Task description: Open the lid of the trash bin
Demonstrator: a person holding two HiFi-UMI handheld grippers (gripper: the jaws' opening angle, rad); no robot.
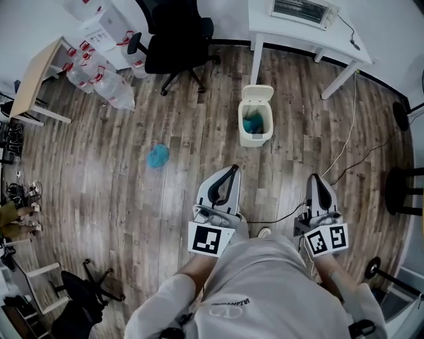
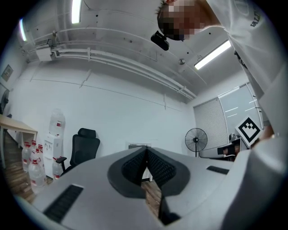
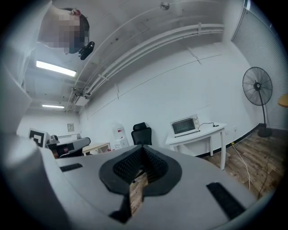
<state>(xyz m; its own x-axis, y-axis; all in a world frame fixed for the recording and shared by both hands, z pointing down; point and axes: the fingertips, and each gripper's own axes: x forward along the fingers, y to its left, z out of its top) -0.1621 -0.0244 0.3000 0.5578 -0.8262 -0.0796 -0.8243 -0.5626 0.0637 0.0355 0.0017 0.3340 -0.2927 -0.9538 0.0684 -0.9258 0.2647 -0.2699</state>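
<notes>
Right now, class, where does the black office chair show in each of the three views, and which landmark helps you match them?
Head view: black office chair at the top, left of centre.
Left gripper view: lower left.
Right gripper view: near the centre.
Shared landmark: the water dispenser, to the chair's left in every view.

one trash bin (image 1: 254, 139), one toaster oven (image 1: 301, 9), one blue wad (image 1: 158, 156), one white table (image 1: 291, 30), one wooden table (image 1: 36, 69).

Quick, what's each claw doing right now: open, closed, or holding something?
Left claw: closed, holding nothing.
Right claw: closed, holding nothing.
</notes>
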